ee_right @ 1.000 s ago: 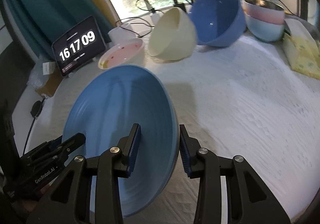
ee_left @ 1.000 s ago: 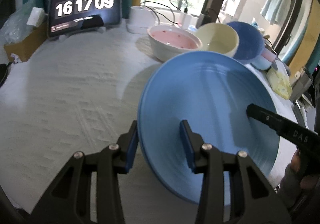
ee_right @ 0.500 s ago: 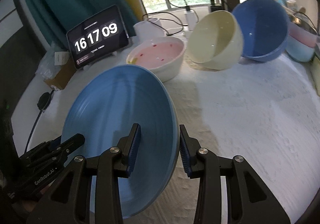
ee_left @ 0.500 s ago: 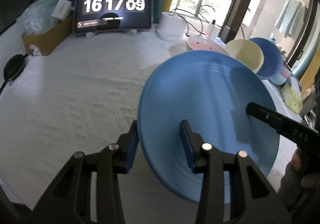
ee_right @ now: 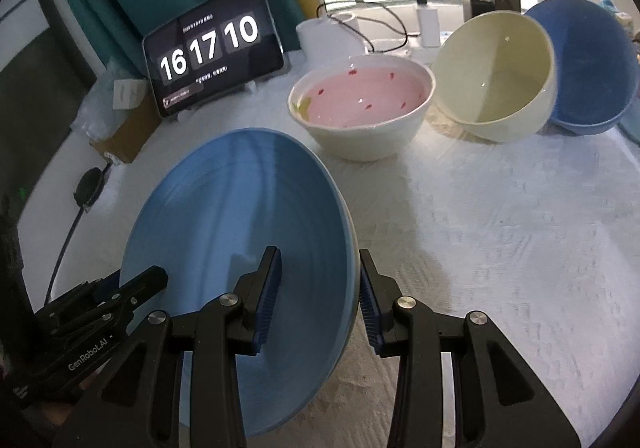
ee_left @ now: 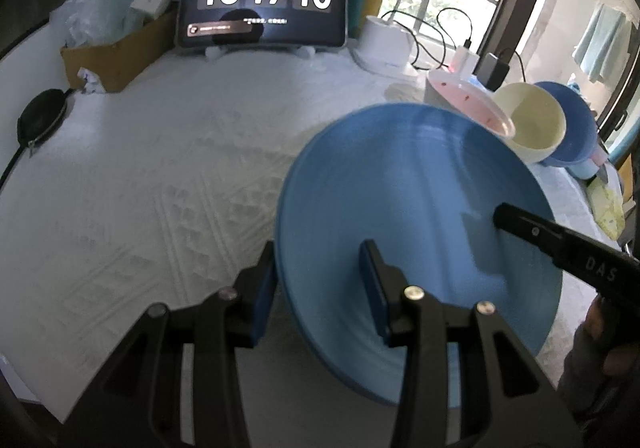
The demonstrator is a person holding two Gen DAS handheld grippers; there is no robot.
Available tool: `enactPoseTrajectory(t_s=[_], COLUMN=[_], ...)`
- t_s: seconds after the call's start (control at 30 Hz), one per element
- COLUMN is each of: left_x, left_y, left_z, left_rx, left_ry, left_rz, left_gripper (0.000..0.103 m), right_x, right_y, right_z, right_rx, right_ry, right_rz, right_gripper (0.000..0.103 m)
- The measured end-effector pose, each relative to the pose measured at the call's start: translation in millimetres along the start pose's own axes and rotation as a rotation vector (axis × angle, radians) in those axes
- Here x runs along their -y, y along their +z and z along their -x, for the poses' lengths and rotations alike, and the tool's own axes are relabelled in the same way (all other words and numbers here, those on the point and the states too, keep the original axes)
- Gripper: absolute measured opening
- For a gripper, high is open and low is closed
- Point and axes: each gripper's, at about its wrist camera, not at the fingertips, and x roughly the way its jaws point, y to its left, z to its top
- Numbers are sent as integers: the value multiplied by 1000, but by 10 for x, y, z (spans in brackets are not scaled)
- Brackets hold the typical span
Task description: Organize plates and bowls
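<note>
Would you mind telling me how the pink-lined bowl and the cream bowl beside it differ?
The pink-lined bowl stands upright on the table; the cream bowl is tipped on its side, its mouth towards the camera. The pink-lined bowl is white outside, pink with small red specks inside; the cream bowl is one plain colour. The cream bowl leans against the dark blue bowl; the pink-lined bowl stands apart. Both look empty.

The blue plate covers part of the pink bowl from the left wrist. Behind the cream bowl, the dark blue bowl is half hidden, its right side cut off. Small text on the tablet is unreadable. The hand is mostly out of frame.
</note>
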Motion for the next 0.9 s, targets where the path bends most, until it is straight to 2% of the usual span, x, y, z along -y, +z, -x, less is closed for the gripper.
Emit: enactPoseTrajectory(t_s=[0.23,0.47,0.67,0.9], left_x=[84,27,15,275], left_y=[-8,13,58,124], left_z=[5,57,303,495], left_rx=[16,27,111,157], left_ry=[38,48,57,31], left_rz=[-41,7,53,21], left_gripper=[43,44,45,45], right_x=[35,52,180,366], right_y=[-17,-20,13,2], right_z=[-125,-108,105,359], right_rx=[-30,-35,5,50], right_ry=[-16,-25,-29,-38], right_rz=[-18,-8,-33,-54], right_gripper=[42,42,42,42])
